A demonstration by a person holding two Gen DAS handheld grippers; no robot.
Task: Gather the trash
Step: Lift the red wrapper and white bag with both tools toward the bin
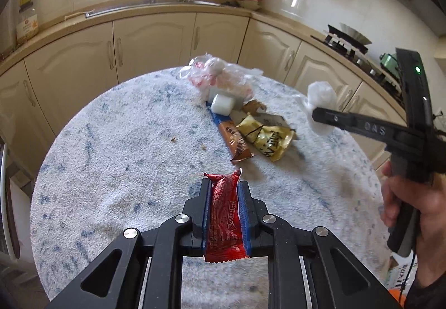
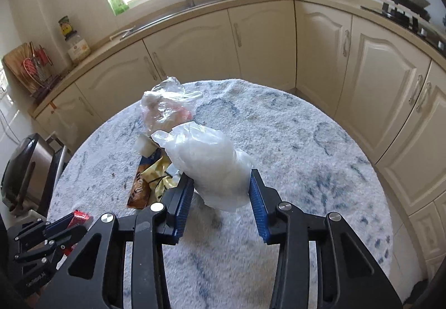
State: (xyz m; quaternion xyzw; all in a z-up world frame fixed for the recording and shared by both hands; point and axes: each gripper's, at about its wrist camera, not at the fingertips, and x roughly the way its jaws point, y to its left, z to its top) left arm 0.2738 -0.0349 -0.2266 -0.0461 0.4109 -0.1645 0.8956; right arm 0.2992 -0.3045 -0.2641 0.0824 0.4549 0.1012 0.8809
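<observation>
1. Left gripper [image 1: 224, 192], clamped on the red wrapper [image 1: 224, 214]: bare table cloth [image 1: 111, 141] from 9 to 12 o'clock.
2. At 1 o'clock, a litter cluster blocks: orange wrapper [image 1: 235, 141], yellow packet [image 1: 267, 139], white cube [image 1: 222, 104], clear bag [image 1: 220, 77].
3. Right gripper [image 2: 221, 189], gripping the white bag [image 2: 211, 164]: open cloth from 12 to 3 o'clock; the same cluster crowds 10 to 11.
</observation>
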